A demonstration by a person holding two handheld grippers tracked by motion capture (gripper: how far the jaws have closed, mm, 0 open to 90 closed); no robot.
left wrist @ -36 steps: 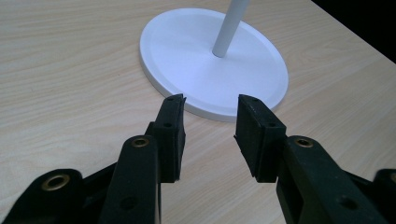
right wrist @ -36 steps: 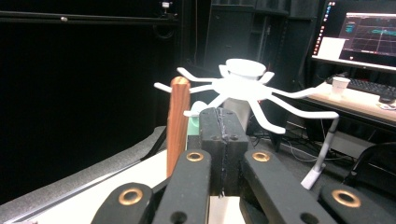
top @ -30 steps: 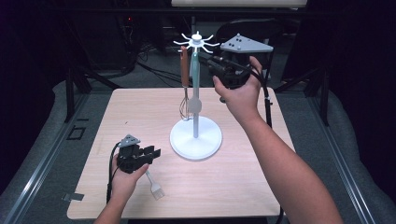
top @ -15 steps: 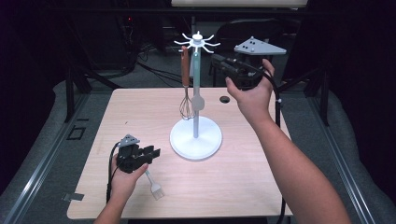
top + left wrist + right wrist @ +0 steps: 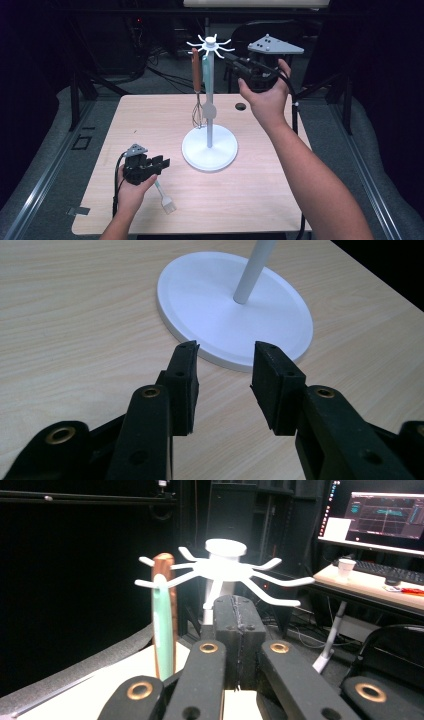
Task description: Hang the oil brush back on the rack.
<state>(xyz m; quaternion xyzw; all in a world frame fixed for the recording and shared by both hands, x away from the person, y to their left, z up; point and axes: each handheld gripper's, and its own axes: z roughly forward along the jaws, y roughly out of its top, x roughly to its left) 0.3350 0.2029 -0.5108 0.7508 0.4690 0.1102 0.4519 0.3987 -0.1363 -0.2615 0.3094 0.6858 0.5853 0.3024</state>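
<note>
The right hand-held gripper [image 5: 235,60] has drawn back toward 3 o'clock from the utensil stand [image 5: 209,145], jaws shut, empty. The left hand-held gripper [image 5: 159,162] sits half-open, empty, over the worktop [image 5: 260,190]. At its 5 o'clock lies a light, stiff pastry brush [image 5: 164,197]; grip its slim handle.

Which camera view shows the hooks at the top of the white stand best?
The right gripper view: the hooks spread close ahead. The high view shows them small. The left gripper view shows the stand's base.

Bare tabletop [image 5: 260,195] around the stand's base [image 5: 209,148] — whisk [image 5: 198,112] crowding its pole [image 5: 210,95].
</note>
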